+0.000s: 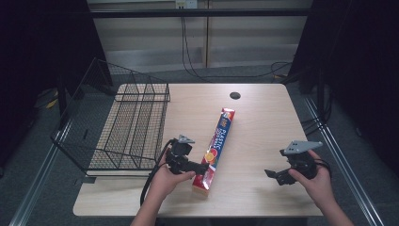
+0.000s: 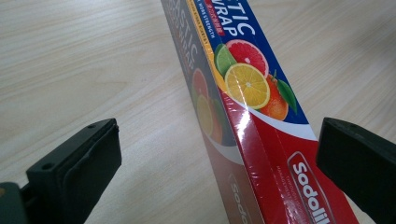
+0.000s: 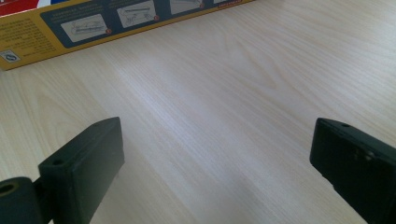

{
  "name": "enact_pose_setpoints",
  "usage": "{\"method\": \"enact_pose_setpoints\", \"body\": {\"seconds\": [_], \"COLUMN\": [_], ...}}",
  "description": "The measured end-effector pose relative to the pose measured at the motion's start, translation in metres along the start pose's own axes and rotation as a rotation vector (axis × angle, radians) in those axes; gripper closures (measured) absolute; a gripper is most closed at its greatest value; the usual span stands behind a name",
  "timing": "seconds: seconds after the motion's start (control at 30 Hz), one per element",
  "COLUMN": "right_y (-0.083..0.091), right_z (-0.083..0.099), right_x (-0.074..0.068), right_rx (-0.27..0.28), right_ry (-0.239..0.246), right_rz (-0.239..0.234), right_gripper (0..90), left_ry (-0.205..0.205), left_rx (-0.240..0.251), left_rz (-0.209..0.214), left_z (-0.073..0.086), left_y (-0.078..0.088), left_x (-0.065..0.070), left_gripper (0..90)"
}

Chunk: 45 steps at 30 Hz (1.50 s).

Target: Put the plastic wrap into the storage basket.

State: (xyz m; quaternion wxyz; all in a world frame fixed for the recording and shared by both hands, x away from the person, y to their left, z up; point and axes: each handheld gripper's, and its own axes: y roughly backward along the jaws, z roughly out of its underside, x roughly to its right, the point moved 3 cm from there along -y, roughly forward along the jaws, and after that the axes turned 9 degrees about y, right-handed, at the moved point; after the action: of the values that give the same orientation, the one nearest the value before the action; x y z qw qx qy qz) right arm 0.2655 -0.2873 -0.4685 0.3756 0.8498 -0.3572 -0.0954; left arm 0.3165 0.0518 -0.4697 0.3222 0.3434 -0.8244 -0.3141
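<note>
Wooden table (image 1: pixel 263 122): L gripper (image 1: pixel 203 166) spread astride wrap box (image 1: pixel 217 143), R gripper (image 1: pixel 270 175) spread, hovering apart

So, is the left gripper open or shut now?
Open. The left gripper has wide jaws either side of the plastic wrap box, not pressing it.

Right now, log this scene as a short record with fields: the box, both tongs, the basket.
work surface: light wooden table
box: long plastic wrap box, lying flat near the table's middle, fruit picture on its top face
left tongs: left tongs open, jaws on either side of the box's near end, pads not pressing on it
right tongs: right tongs open over bare table, apart from the box
basket: black wire basket on the table's left part, nothing visible inside
</note>
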Motion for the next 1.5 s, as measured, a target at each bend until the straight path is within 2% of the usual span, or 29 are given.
{"method": "enact_pose_setpoints", "body": {"seconds": [0.1, 0.2, 0.3, 0.33, 0.37, 0.47, 0.5, 0.57, 0.63, 0.7, 0.77, 0.83, 0.9, 0.97, 1.0, 1.17, 1.23, 1.3, 1.37, 1.5], "right_y": [-0.001, -0.002, -0.002, -0.002, -0.001, 0.001, 0.001, 0.000, 0.000, 0.001, 0.001, 0.002, 0.002, 0.003, 0.003, 0.004, 0.004, 0.004, 0.004, 0.005], "right_z": [0.000, 0.000, 0.000, 0.000, 0.000, 0.000, 0.000, 0.001, 0.001, 0.002, 0.002, 0.002, 0.002, 0.002, 0.002, 0.000, 0.000, 0.000, 0.000, 0.000], "right_x": [0.001, 0.000, -0.001, 0.000, 0.000, 0.001, 0.001, 0.001, 0.002, 0.002, 0.003, 0.003, 0.004, 0.004, 0.003, 0.003, 0.003, 0.004, 0.004, 0.005], "right_rx": [0.005, 0.007, 0.005, 0.011, 0.012, 0.022, 0.021, 0.019, 0.015, 0.020, 0.027, 0.029, 0.031, 0.035, 0.035, 0.046, 0.047, 0.046, 0.048, 0.050], "right_ry": [-0.004, 0.002, 0.009, 0.010, 0.008, -0.003, -0.003, -0.002, -0.008, -0.009, -0.013, -0.019, -0.015, -0.017, -0.020, -0.016, -0.013, -0.013, -0.015, -0.014], "right_rz": [0.006, 0.006, 0.014, 0.014, 0.013, 0.016, 0.018, 0.019, 0.021, 0.016, 0.023, 0.020, 0.027, 0.025, 0.020, 0.017, 0.022, 0.024, 0.018, 0.025], "right_gripper": [2.9, 2.8, 2.9, 2.9, 2.9, 2.9, 2.9, 2.9, 2.9, 2.8, 2.9, 2.9, 2.9, 2.9, 2.9, 2.9, 2.9, 2.9, 2.9, 2.9], "left_ry": [-0.006, 0.017, -0.002, 0.014, -0.002, -0.013, -0.010, -0.007, -0.004, -0.016, -0.011, -0.003, -0.004, 0.000, 0.009, -0.003, 0.006, 0.012, 0.040, 0.055], "left_rx": [-0.004, 0.009, -0.005, -0.008, -0.019, -0.026, -0.034, -0.017, -0.016, -0.022, -0.048, -0.042, -0.062, -0.063, -0.073, -0.121, -0.128, -0.148, -0.152, -0.179], "left_rz": [-0.003, 0.005, -0.002, 0.006, 0.008, 0.011, 0.017, 0.001, 0.006, 0.005, 0.006, 0.000, 0.000, -0.032, -0.022, -0.053, -0.050, -0.063, -0.079, -0.089], "left_z": [0.000, 0.000, 0.000, -0.001, -0.001, -0.003, -0.008, -0.016, -0.025, -0.033, -0.041, -0.048, -0.054, -0.059, -0.061, -0.071, -0.073, -0.078, -0.081, -0.083], "left_y": [0.000, -0.002, -0.002, -0.003, -0.003, -0.004, -0.005, -0.007, -0.008, -0.013, -0.019, -0.026, -0.032, -0.039, -0.043, -0.057, -0.061, -0.069, -0.074, -0.082], "left_x": [0.000, 0.002, 0.001, 0.003, 0.003, 0.006, 0.008, 0.009, 0.013, 0.017, 0.020, 0.022, 0.023, 0.024, 0.025, 0.027, 0.028, 0.029, 0.026, 0.022], "left_gripper": [0.2, 0.2, 0.2, 0.2, 0.2, 0.2, 0.5, 0.8, 1.4, 1.4, 0.7, 0.3, 0.3, 1.7, 1.7, 4.2, 5.3, 6.0, 6.6, 8.9]}}
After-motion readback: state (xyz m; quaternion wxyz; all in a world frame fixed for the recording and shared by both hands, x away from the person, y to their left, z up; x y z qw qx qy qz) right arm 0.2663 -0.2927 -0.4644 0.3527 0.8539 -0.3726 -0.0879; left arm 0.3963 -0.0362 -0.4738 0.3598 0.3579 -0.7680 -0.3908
